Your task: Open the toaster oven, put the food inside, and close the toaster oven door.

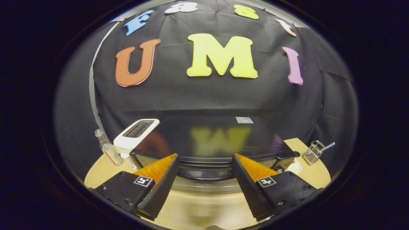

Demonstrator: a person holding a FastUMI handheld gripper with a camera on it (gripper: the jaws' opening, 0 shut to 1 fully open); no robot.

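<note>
A black toaster oven [211,140] stands on the wooden table, seen from above its glossy top. Its dark door handle [206,174] runs across the front just ahead of my fingertips. My gripper [204,163] is open, its two black-and-orange fingers spread wide to either side of the handle, with nothing between them. Below the handle the door's metal edge [204,187] curves across. I cannot tell if the fingers touch the oven. The food is hidden from me.
A white slot toaster [135,135] stands against the oven's left side, with a clear bottle [108,148] beside it. A small wire basket [314,151] with a utensil sits on the table [201,210] at the right. A white dish [295,166] peeks out by the oven's right corner.
</note>
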